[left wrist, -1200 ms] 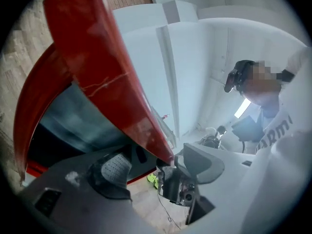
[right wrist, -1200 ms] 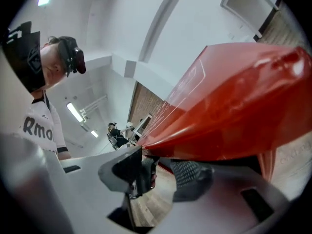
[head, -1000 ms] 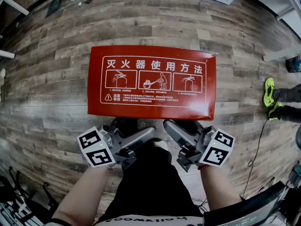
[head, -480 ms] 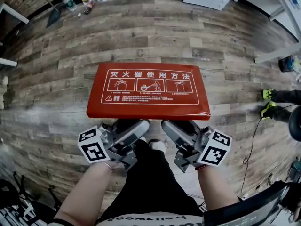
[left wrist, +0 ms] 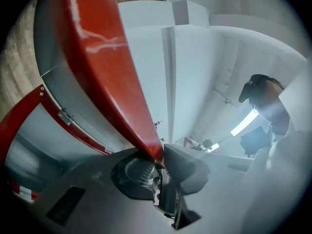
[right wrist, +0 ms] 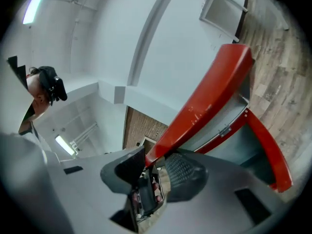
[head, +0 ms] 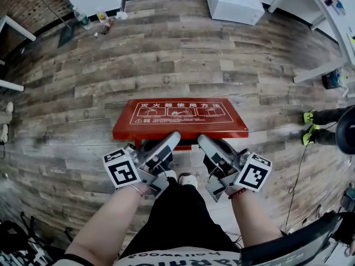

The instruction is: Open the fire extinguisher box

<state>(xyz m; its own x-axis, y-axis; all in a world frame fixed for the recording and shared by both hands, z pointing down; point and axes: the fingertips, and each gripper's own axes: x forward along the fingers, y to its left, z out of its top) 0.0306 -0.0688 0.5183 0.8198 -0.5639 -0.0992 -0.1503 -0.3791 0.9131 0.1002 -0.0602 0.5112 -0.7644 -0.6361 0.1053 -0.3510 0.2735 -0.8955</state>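
The red fire extinguisher box lies on the wood floor with its printed lid (head: 180, 115) raised at the near edge. In the left gripper view the lid (left wrist: 105, 57) slants up off the box's red rim (left wrist: 19, 116). My left gripper (head: 173, 139) has just been closing its jaws and is shut on the lid's near edge (left wrist: 155, 152). My right gripper (head: 205, 142) has its jaws just closing a little, still wide. The lid's edge (right wrist: 204, 96) runs in between them and rests against one finger (right wrist: 183, 172). The box's inside is hidden.
My legs in black shorts (head: 177, 215) stand right behind the box. A white cabinet (head: 236, 1) and bottles (head: 83, 20) are at the far wall. At the right are another person's green shoes (head: 308, 126), a cable (head: 297, 170) and a white table leg (head: 316, 71).
The lid's near edge has come up from flat to a steep tilt. Both grippers rose with it, their tips now at the lid's edge.
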